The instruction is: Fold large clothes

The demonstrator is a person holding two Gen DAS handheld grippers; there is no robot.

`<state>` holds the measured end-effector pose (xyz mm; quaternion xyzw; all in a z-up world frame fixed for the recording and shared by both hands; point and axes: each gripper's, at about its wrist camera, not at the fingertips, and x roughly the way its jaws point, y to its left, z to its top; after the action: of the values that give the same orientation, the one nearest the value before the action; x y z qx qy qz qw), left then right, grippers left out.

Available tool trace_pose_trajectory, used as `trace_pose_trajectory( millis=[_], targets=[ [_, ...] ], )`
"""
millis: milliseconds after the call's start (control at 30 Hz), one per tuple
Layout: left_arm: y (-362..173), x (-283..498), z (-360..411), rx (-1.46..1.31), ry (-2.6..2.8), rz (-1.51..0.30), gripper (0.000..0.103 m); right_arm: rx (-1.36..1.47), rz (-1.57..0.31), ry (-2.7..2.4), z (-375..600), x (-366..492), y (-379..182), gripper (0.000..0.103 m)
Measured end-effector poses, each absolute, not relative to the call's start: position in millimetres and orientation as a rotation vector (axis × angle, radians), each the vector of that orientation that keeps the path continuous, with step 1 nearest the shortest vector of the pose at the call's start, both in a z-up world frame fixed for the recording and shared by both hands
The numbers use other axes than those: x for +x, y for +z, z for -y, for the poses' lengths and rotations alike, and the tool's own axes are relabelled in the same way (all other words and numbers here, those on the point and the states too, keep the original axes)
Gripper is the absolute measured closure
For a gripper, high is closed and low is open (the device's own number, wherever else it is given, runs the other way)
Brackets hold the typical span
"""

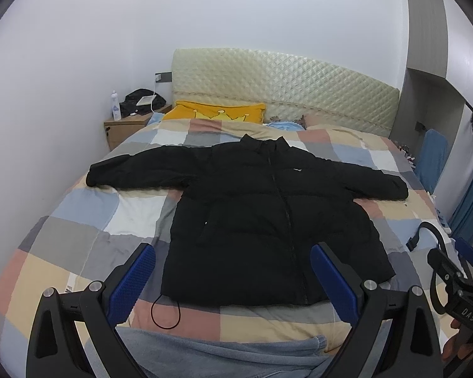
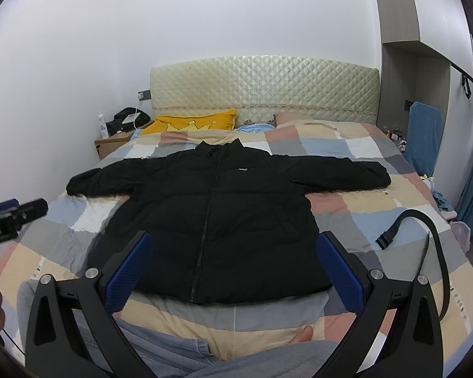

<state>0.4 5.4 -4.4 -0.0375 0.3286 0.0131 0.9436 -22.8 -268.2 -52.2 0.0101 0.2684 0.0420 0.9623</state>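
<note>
Checked quilt covers the bed [image 1: 63, 267], and on it the black jacket [image 1: 261, 220] lies flat, front up and zipped, collar toward the headboard [image 1: 283, 88], hem near the foot edge. Both sleeves stretch straight out toward the bed's side edges. No fold is made yet, so by my reading the whole task remains: sleeves in, then body doubled. A black strap [image 2: 425, 236] lies near the right edge. Left gripper [image 1: 233, 280] and right gripper [image 2: 236, 271] hover above the hem, jaws spread wide, gripping nothing.
</note>
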Motion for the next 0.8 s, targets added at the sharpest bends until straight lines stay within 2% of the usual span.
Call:
trace_pose_trajectory(
  millis=[800],
  targets=[
    [-1.5,0.4,-1.0,-0.07,0.043,-0.672,0.003,0.024,-0.566,0.091,267.2,-19.4,-55.2,0.0]
  ],
)
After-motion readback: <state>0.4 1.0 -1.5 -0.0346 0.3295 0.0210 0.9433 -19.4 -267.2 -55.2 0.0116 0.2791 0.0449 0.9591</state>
